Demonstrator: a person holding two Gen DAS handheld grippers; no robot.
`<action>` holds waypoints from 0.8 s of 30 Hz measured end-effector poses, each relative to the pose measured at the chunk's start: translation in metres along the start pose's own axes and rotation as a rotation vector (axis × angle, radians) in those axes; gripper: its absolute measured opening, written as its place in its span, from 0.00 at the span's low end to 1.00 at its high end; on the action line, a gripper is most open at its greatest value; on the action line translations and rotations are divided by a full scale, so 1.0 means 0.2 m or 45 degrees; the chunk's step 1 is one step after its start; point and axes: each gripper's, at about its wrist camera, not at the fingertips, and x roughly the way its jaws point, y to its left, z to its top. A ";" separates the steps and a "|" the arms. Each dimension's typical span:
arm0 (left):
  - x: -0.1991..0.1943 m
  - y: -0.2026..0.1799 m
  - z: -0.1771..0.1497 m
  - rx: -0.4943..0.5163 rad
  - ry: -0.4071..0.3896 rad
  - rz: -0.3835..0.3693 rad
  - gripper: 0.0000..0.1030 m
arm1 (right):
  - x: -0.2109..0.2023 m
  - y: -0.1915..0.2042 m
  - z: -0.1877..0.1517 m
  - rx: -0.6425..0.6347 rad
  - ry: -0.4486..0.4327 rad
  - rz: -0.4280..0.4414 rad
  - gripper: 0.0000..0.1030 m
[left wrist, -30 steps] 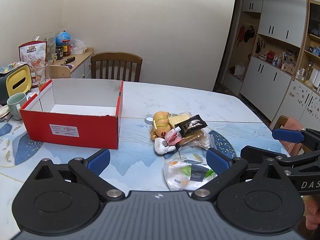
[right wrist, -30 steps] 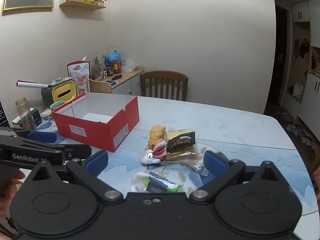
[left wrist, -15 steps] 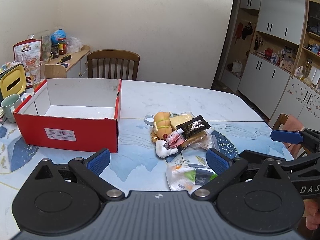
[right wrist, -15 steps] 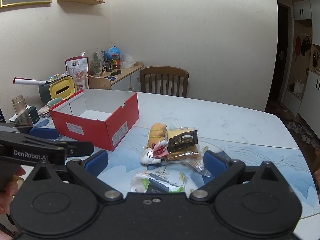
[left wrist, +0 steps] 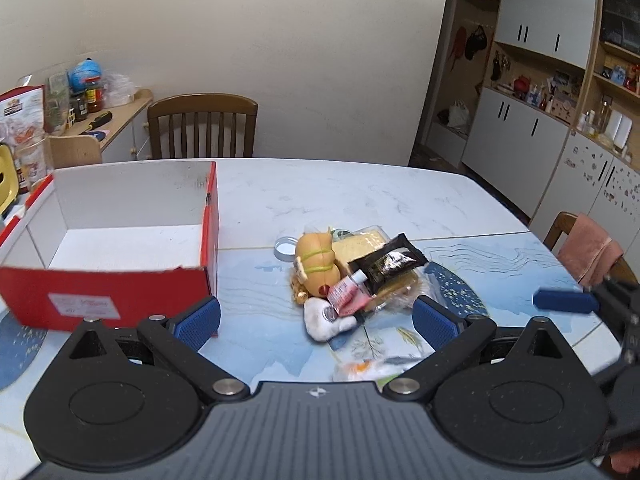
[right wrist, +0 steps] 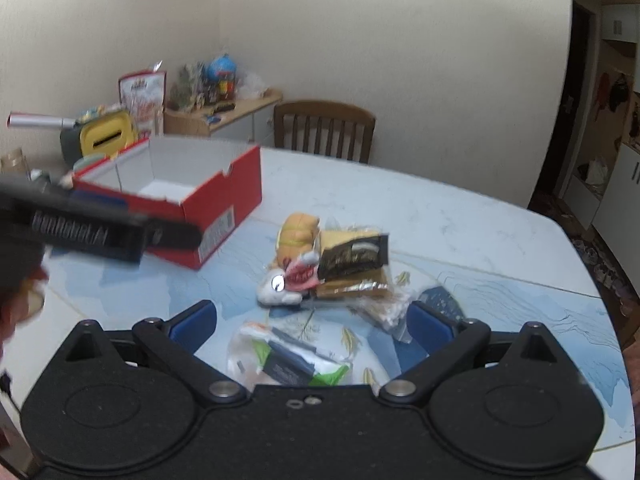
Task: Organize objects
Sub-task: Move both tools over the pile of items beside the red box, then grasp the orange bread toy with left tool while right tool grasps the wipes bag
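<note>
Holding both tools above the table, you have each pair of jaws spread wide with nothing between them. Your left gripper [left wrist: 316,322] frames the white plush piece [left wrist: 326,322] at the near end of the pile, its blue pads [left wrist: 198,320] clear of everything. Your right gripper [right wrist: 312,326] hangs over the crinkled clear bag with green print [right wrist: 288,364], which lies closest to you on the table [right wrist: 460,220].

Just beyond the pads sits the heap of objects: an orange plush toy [left wrist: 316,260] with a yellow-green band, a pink tube [left wrist: 348,290] leaning across it, a black sachet [left wrist: 386,262] propped on a flat yellow packet [left wrist: 362,242], and a small white lid [left wrist: 285,247] just behind the toy. They overlap and touch one another.

To the left of the heap, apart from it, stands the red box [left wrist: 116,298], open on top with a white interior showing only its bare floor.

Farther out, a wooden chair [left wrist: 202,126] is pushed against the far edge of the table, and white cabinets [left wrist: 520,120] line the right wall. Your right tool's blue fingertip shows at the right edge of the left view.
</note>
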 end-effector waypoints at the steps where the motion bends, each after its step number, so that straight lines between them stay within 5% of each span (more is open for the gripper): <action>1: 0.03 0.00 0.01 0.005 0.007 0.002 1.00 | 0.02 0.00 -0.01 -0.004 0.017 0.004 0.98; 16: 0.49 -0.07 0.16 0.210 0.127 -0.018 1.00 | 0.33 0.01 -0.08 -0.216 0.191 0.028 0.98; 24: 0.71 -0.03 0.29 0.132 0.199 0.025 0.99 | 0.40 0.02 -0.10 -0.258 0.227 0.043 0.98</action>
